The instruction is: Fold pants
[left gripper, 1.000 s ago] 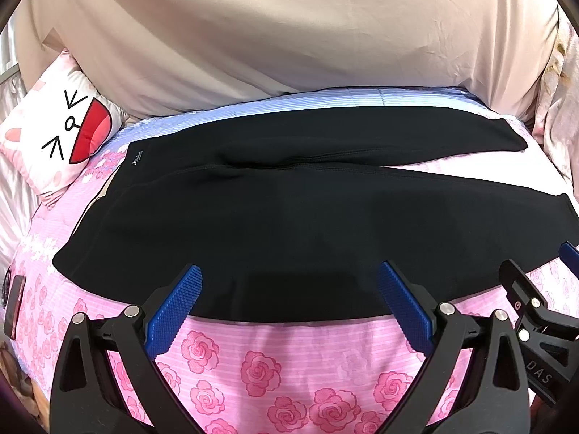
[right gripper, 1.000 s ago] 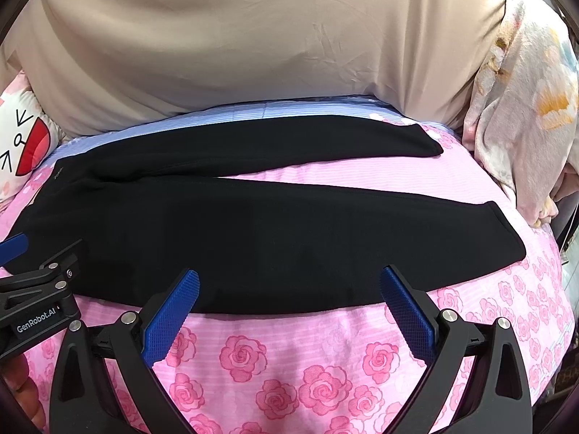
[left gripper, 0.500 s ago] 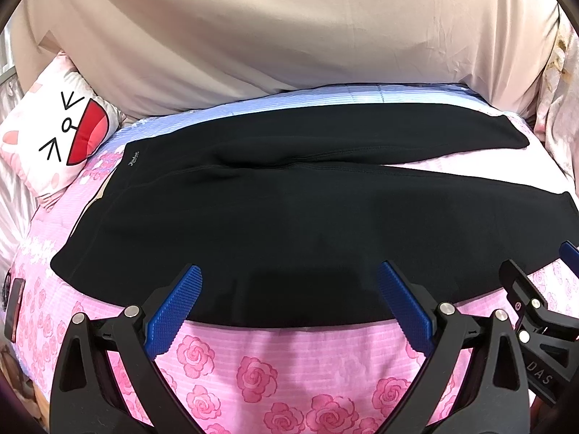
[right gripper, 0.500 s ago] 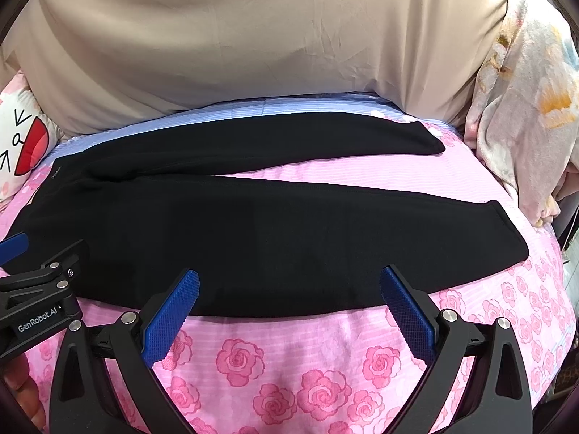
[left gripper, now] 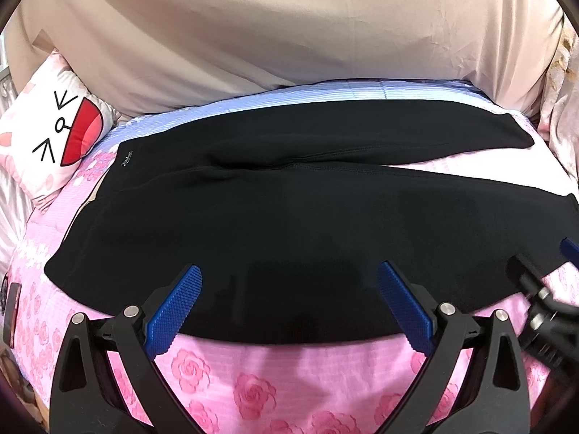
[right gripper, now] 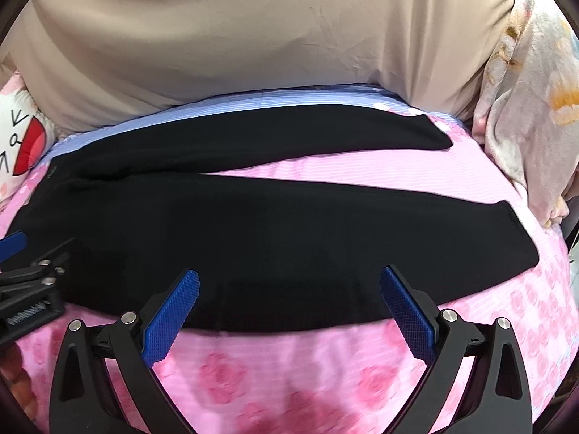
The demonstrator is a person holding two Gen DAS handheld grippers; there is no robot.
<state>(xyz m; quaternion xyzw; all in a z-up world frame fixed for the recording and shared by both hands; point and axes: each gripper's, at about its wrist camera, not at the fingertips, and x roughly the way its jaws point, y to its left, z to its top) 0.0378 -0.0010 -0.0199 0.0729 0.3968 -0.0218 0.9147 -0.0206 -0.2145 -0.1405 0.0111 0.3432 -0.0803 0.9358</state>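
Black pants [left gripper: 289, 217] lie flat on a pink rose-print bedsheet [left gripper: 275, 383], waistband at the left, both legs spread to the right. They also show in the right wrist view [right gripper: 271, 231]. My left gripper [left gripper: 289, 282] is open and empty, its blue pads over the pants' near edge by the hip. My right gripper [right gripper: 289, 285] is open and empty over the near leg's front edge. The right gripper shows at the right edge of the left wrist view [left gripper: 542, 300]; the left gripper shows at the left of the right wrist view [right gripper: 32, 282].
A beige cover [left gripper: 289, 29] rises behind the bed. A white cartoon-face pillow [left gripper: 54, 130] lies at the far left. A floral blanket [right gripper: 532, 108] is piled at the right. A dark object [left gripper: 9, 311] lies at the sheet's left edge.
Both grippers have moved forward toward the pants; the near edge now lies between the open fingers. The pants have not moved.
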